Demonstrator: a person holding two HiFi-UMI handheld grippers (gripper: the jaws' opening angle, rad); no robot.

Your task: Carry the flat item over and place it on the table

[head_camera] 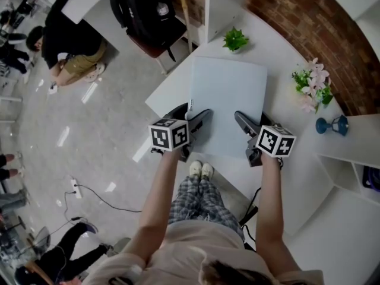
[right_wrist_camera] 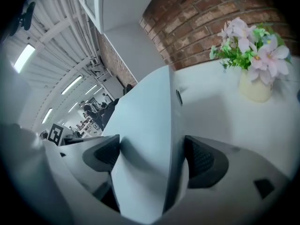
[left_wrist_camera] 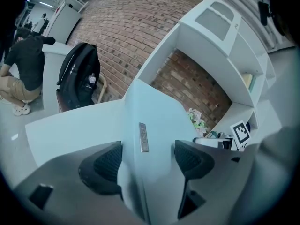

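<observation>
**Entry: flat white panel held in two grippers over the table**

Left gripper (head_camera: 195,122) (left_wrist_camera: 147,159): jaws closed partway onto the near left edge of the flat white panel (head_camera: 228,97) (left_wrist_camera: 152,109), one dark ribbed pad against each face. A small grey strip (left_wrist_camera: 144,137) sat on the panel just ahead of the pads.

Right gripper (head_camera: 242,123) (right_wrist_camera: 151,157): jaws likewise closed partway onto the panel (right_wrist_camera: 143,125) at its near right edge, a pad on each side.

Panel: spanned between the two grippers, lying over the white table (head_camera: 168,94), its near edge close to the table's front edge. Whether its underside touched the tabletop could not be told.

On the table, beyond the panel: a small green plant (head_camera: 236,39) near the far corner; a pale vase of pink flowers (head_camera: 313,88) (right_wrist_camera: 251,55) to the right, near the brick wall (head_camera: 323,31); a blue ornament (head_camera: 332,124) just beyond the flowers.

Surroundings: a black backpack (head_camera: 145,10) (left_wrist_camera: 77,78) on a chair past the table's left end; a person (head_camera: 68,46) crouched on the floor further left.
</observation>
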